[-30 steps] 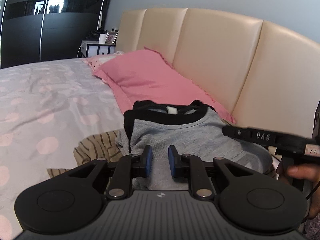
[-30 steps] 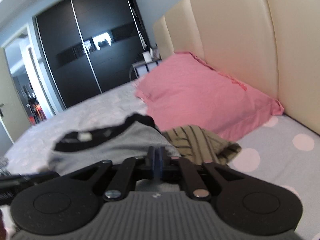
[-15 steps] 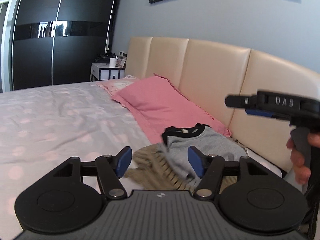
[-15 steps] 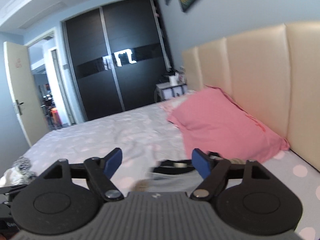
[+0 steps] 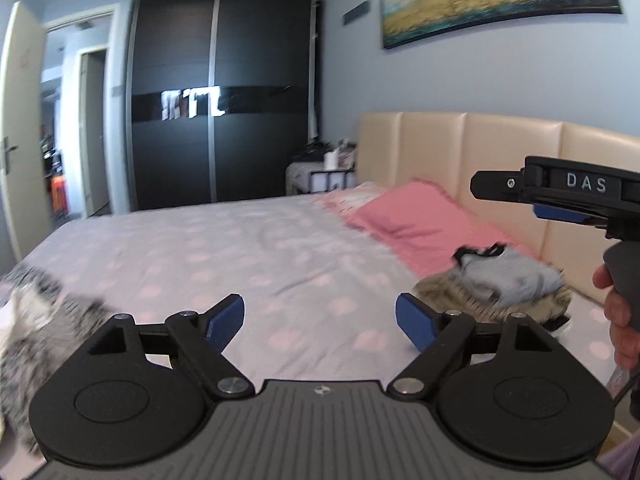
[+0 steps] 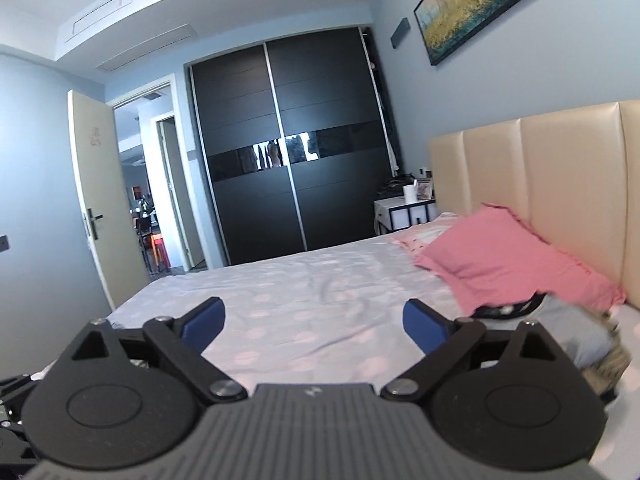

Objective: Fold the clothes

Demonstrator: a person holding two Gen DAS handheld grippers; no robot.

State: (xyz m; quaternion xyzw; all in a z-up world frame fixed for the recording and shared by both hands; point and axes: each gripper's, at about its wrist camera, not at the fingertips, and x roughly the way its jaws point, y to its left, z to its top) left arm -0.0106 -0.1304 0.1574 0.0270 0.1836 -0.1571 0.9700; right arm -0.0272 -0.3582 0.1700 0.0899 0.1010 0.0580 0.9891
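The grey shirt (image 5: 516, 272) with its black collar lay folded on top of a striped garment (image 5: 472, 296), the two making a small stack at about three o'clock in the left wrist view, just beside the pink pillow (image 5: 416, 220) and near the beige headboard (image 5: 512, 152). In the right wrist view we saw the same stack at four o'clock, partly hidden behind one finger. We judged that piece finished and set down.

Our left gripper (image 5: 320, 320) had its jaws opening, the blue pads well apart with only the spotted bedsheet (image 5: 240, 248) between them. Our right gripper (image 6: 316, 324) was likewise opening, with nothing between its pads; in the left view it showed at two o'clock, the hand (image 5: 618, 320) on its handle.

At eight o'clock in the left view a crumpled grey-and-white garment (image 5: 36, 320) lay blurred on the near edge of the bed, apart from the stack. We took that as the next piece to fold; whether more clothes waited out of view we could not tell.
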